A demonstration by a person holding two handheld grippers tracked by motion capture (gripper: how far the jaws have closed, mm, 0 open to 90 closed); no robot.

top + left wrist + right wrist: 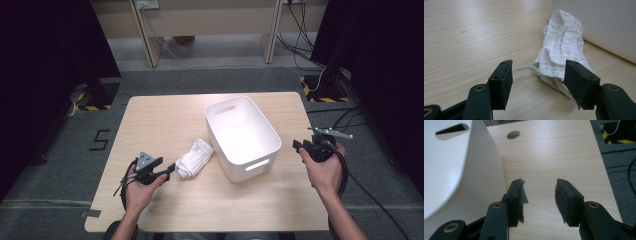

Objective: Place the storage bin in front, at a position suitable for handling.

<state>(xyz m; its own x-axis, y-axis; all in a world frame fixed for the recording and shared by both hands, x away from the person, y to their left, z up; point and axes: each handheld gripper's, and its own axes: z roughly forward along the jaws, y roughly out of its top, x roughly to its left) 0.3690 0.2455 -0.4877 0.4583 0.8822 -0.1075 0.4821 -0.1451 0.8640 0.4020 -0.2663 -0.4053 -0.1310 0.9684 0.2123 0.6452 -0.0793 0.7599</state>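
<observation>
A crumpled white cloth lies on the wooden table, just left of a white plastic bin with slot handles. My left gripper rests low on the table at the cloth's near end, jaws open. In the left gripper view the cloth lies ahead, its near edge reaching between the pads, and the bin wall stands behind it. My right gripper hovers at the table's right edge beside the bin, jaws open with nothing between them; in its own view the bin wall curves at the left.
The table has bare wood on its left and near parts. A round cable hole sits in the tabletop beyond the bin. Cables and hazard-striped stand bases lie on the grey floor behind.
</observation>
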